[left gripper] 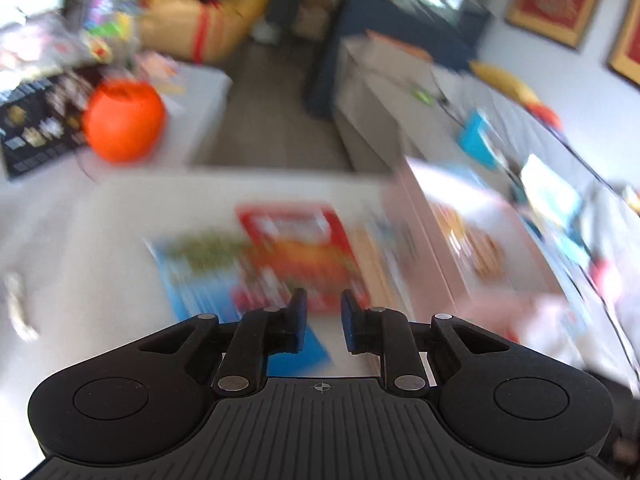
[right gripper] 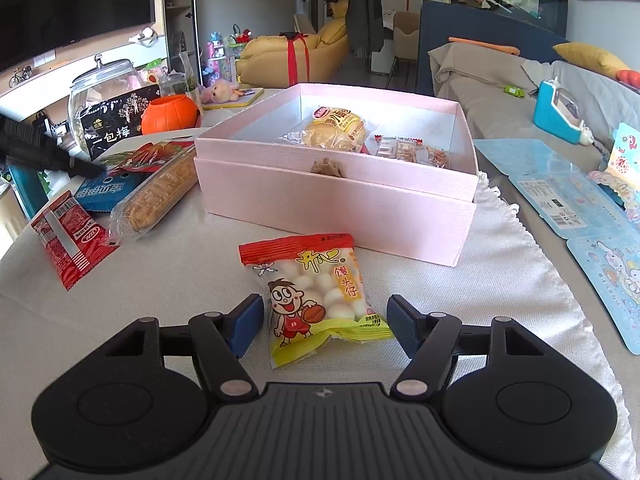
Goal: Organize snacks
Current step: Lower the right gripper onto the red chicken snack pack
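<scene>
At the lower centre of the right wrist view, the right gripper (right gripper: pixel 325 322) is seen with its blue-padded fingers spread wide, one on each side of a snack packet (right gripper: pixel 316 300) printed with a cartoon boy and white balls. The packet lies flat on the pale tablecloth (right gripper: pixel 160 288); neither pad is seen touching it. Open cloth is left to the packet's left and right. Directly behind it, near but apart, the front wall of a pink box (right gripper: pixel 340 208) blocks the way forward. Inside the box a wrapped bun (right gripper: pixel 334 130) and small wrapped sweets (right gripper: pixel 408 150) are seen. The fringed cloth edge (right gripper: pixel 560 280) runs down the right of the frame, with blue printed cards (right gripper: pixel 568 200) beyond it.

At mid left, a red sachet (right gripper: pixel 70 236), a long wrapped biscuit roll (right gripper: pixel 160 192) and a blue packet (right gripper: pixel 104 192) are grouped on the cloth, partly overlapping. Behind them stand a black labelled box (right gripper: pixel 116 124), a glass jar (right gripper: pixel 100 80) and an orange pumpkin pot (right gripper: pixel 170 114). A yellow sofa (right gripper: pixel 288 56) and a grey couch (right gripper: pixel 480 76) fill the room behind.

The left wrist view is heavily blurred. The left gripper (left gripper: pixel 323 322) is held with a narrow gap between its fingers, nothing gripped. Beyond its tips a red packet (left gripper: pixel 304 248) and a blue packet (left gripper: pixel 192 272) are made out on the white surface, with the pink box wall (left gripper: pixel 432 256) at the right.
</scene>
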`<state>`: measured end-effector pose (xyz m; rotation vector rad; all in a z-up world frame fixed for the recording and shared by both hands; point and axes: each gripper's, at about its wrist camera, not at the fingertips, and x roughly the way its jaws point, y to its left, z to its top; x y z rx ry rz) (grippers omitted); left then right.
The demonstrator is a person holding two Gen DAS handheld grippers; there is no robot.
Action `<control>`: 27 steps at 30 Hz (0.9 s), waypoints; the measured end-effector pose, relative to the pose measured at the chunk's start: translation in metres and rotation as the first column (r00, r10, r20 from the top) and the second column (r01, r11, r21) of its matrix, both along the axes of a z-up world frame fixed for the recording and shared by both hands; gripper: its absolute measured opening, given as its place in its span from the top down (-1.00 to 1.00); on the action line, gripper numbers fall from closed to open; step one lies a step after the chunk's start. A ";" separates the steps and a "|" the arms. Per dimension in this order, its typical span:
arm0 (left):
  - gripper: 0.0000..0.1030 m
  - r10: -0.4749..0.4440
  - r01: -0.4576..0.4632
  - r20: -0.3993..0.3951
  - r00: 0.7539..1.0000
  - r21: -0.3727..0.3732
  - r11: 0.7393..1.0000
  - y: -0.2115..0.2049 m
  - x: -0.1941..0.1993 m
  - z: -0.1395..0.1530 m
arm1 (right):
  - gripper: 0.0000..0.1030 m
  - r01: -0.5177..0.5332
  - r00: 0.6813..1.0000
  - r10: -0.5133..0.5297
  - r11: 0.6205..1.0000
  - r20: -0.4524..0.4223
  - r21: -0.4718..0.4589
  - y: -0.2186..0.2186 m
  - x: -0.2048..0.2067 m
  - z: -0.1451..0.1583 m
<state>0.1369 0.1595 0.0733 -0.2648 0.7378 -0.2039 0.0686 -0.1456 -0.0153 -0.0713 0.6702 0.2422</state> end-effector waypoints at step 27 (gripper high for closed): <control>0.50 0.132 -0.130 0.001 0.991 -0.177 0.976 0.057 -0.098 -0.044 | -0.43 -0.168 0.972 0.154 0.983 -0.176 -0.067 0.219 0.222 0.072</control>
